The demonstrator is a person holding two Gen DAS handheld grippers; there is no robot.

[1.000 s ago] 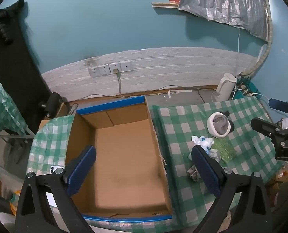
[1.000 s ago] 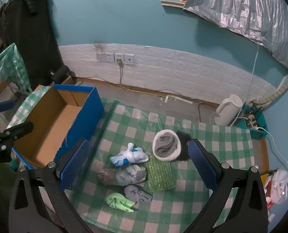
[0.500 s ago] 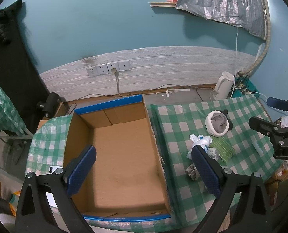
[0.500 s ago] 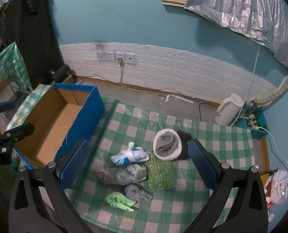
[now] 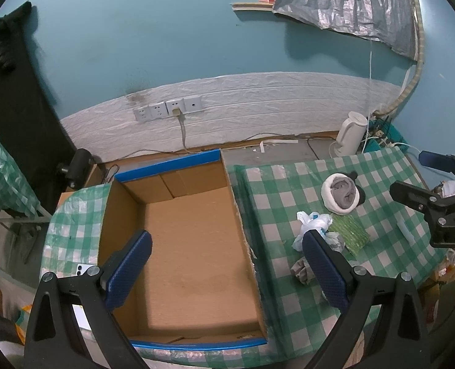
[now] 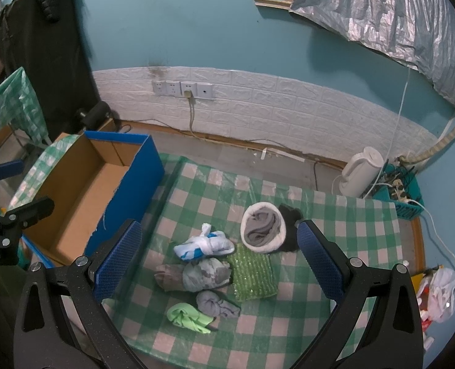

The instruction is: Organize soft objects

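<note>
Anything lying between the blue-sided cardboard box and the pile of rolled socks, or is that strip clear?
Bare. In the right wrist view, only green-checked tablecloth separates the blue-sided cardboard box from the nearest piece, the white-and-blue rolled sock.

Six soft bundles lie clustered on the checked cloth, beside an empty open cardboard box.

White letters "DAS", cut off by the frame edge, stand on the right tool's black body.
</note>
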